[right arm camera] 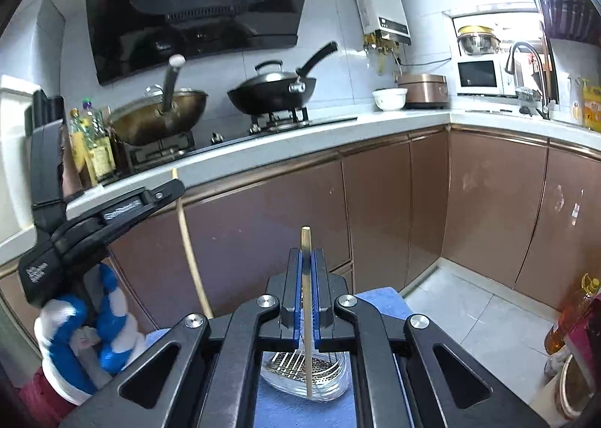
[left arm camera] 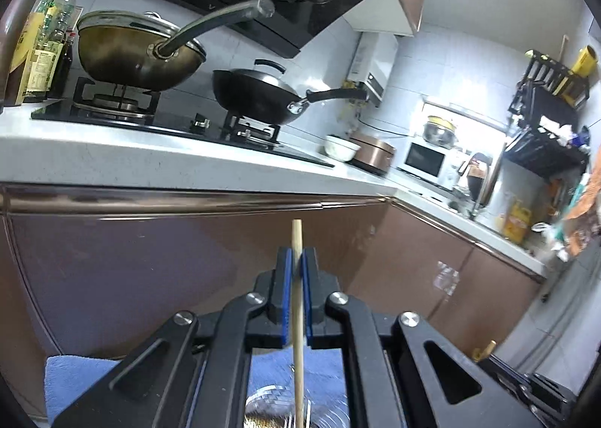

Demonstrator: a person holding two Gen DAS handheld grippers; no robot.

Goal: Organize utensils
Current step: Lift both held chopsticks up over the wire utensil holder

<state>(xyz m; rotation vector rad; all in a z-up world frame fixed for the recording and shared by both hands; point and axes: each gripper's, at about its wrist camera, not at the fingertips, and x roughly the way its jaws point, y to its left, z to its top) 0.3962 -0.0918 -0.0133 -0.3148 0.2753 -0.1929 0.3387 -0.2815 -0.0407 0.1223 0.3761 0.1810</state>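
Observation:
My left gripper is shut on a wooden chopstick held upright; its lower end hangs over a clear utensil holder on a blue cloth. My right gripper is shut on a second wooden chopstick, also upright, its lower end at the clear holder with a perforated metal insert. The left gripper shows at the left of the right wrist view, held by a blue-and-white gloved hand, with its chopstick hanging down.
Brown cabinet doors face me under a white counter. On the hob stand a brass wok and a black wok. Oil bottles, a white bowl, a rice cooker, a microwave and a sink tap stand further along.

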